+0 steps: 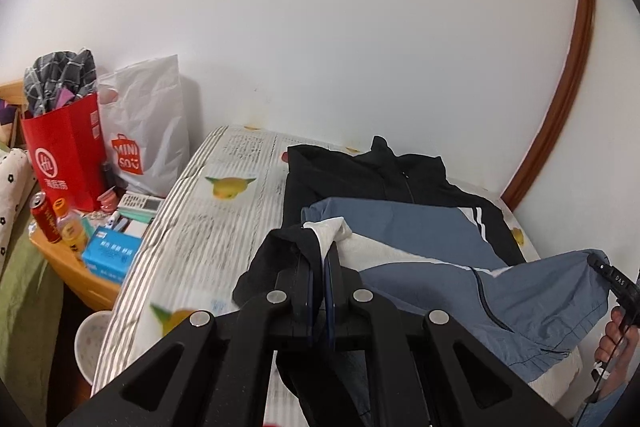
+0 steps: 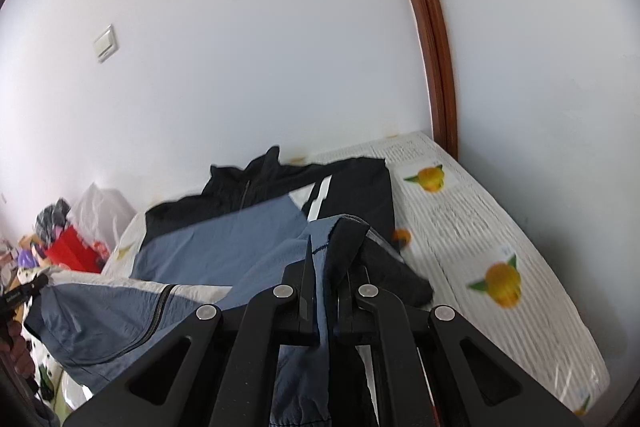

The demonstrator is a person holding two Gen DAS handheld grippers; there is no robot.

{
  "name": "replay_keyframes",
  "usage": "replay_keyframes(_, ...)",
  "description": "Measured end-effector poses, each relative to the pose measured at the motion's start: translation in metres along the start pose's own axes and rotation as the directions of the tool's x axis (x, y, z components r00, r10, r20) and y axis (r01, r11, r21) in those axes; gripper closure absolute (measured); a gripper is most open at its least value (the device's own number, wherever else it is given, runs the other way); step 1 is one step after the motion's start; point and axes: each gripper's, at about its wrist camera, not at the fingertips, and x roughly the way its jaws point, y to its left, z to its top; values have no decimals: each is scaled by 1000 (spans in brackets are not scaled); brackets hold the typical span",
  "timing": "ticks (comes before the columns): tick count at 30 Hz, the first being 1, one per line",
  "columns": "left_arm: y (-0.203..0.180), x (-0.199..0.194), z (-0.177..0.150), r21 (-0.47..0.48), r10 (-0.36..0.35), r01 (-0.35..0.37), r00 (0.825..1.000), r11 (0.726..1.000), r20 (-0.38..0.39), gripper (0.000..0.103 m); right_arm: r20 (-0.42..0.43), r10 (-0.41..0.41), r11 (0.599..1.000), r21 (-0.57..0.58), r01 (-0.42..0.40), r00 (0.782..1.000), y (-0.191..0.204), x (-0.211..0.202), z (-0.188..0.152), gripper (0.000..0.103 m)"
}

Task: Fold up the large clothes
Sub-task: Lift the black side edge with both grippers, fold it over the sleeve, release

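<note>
A large black, blue and white zip jacket (image 1: 400, 227) lies on a striped bed sheet (image 1: 216, 211) with its collar toward the wall. My left gripper (image 1: 318, 259) is shut on the jacket's lower hem, black and white cloth bunched between its fingers, lifted above the bed. My right gripper (image 2: 326, 259) is shut on the other hem corner (image 2: 340, 231), blue and black cloth. The right gripper also shows at the right edge of the left wrist view (image 1: 612, 275), holding the blue cloth up. The jacket (image 2: 224, 239) spans the bed in the right wrist view.
A wooden bedside stand (image 1: 80, 267) at left holds a red paper bag (image 1: 66, 155), a white Miniso bag (image 1: 148, 143), a can, a bottle and a blue box (image 1: 112, 255). White wall behind, brown door frame (image 1: 560, 99) at right. The sheet (image 2: 480, 247) shows orange fruit prints.
</note>
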Motion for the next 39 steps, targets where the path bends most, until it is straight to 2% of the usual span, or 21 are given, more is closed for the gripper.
replay_keyframes(4, -5, 30, 15, 15, 32, -32, 999, 999, -6, 98, -9, -3, 1000, -3, 3, 1000, 0, 30, 17, 99)
replay_keyframes(11, -7, 80, 28, 24, 71, -70, 996, 997, -53, 98, -27, -29, 999, -21, 28, 999, 0, 79, 24, 99)
replay_keyframes(22, 0, 153, 14, 42, 144, -139, 976, 989, -161, 94, -119, -116, 992, -66, 109, 986, -16, 163, 1, 99)
replay_keyframes(29, 0, 168, 7, 55, 159, -151, 969, 987, -190, 90, -211, -180, 983, -72, 169, 961, -28, 195, -15, 95)
replay_keyframes(30, -1, 168, 6, 61, 162, -153, 968, 986, -192, 89, -219, -175, 984, -58, 166, 960, -30, 194, -16, 94)
replay_keyframes(31, -1, 168, 6, 64, 159, -149, 967, 987, -198, 83, -218, -167, 986, -49, 160, 961, -30, 192, -16, 93)
replay_keyframes(35, -3, 161, 7, 61, 98, -86, 969, 994, -227, 55, -243, -124, 992, -38, 118, 962, -32, 174, -13, 81)
replay_keyframes(37, -7, 150, 7, 85, 84, -67, 973, 994, -216, 55, -224, -122, 992, -50, 113, 967, -32, 155, -12, 69)
replay_keyframes(39, -9, 138, 7, 102, 80, -61, 978, 993, -194, 53, -196, -145, 988, -74, 133, 970, -34, 135, -10, 64)
